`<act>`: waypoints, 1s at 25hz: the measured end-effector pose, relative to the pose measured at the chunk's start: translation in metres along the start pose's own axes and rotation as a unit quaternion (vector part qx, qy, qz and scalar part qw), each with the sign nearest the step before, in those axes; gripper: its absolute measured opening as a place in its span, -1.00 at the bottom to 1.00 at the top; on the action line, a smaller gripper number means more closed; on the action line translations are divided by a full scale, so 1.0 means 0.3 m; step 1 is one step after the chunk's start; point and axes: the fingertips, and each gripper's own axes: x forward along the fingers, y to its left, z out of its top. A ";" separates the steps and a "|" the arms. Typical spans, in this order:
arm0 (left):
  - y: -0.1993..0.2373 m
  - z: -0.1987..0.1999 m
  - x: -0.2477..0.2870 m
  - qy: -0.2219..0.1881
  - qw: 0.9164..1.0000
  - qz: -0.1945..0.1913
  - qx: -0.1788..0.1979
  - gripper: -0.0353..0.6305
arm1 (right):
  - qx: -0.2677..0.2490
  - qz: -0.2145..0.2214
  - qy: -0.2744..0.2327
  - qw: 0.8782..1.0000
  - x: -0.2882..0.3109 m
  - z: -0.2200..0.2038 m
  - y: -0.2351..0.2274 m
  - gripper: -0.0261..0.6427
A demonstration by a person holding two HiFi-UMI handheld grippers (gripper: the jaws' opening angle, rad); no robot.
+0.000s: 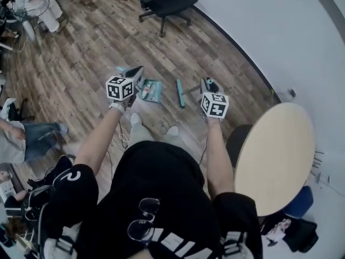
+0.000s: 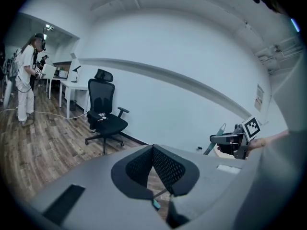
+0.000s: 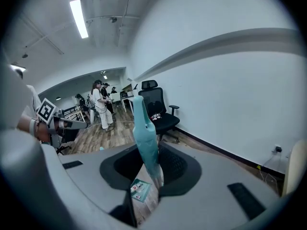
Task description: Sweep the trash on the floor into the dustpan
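Note:
A teal dustpan lies flat on the wood floor in front of my feet, with small white and red scraps in it; it also shows under the right jaws. The teal broom head rests on the floor just right of it. My right gripper is shut on the broom's teal handle, which stands upright between the pads. My left gripper hangs above the pan's left side, its tips touching, with nothing seen between them. Through the gap under them a thin rod with a teal end shows.
A black office chair stands ahead near the white wall. A round wooden table is close on my right. A seated person's legs and bags are at my left. Other people stand far off.

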 end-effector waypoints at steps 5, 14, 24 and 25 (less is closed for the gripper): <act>-0.113 0.016 0.043 -0.005 1.000 0.004 0.007 -0.90 | -0.024 -0.004 -0.007 1.000 -0.073 0.017 -0.109 -0.67; -0.193 -0.021 0.053 0.001 1.000 0.013 0.013 -0.90 | -0.049 -0.012 0.001 0.999 -0.144 -0.040 -0.192 -0.67; -0.253 -0.045 0.088 0.012 1.000 0.009 0.020 -0.90 | -0.032 -0.013 -0.002 0.999 -0.166 -0.074 -0.247 -0.67; -0.253 -0.042 0.093 0.013 1.000 0.009 0.021 -0.90 | -0.030 -0.014 -0.003 0.999 -0.164 -0.073 -0.253 -0.67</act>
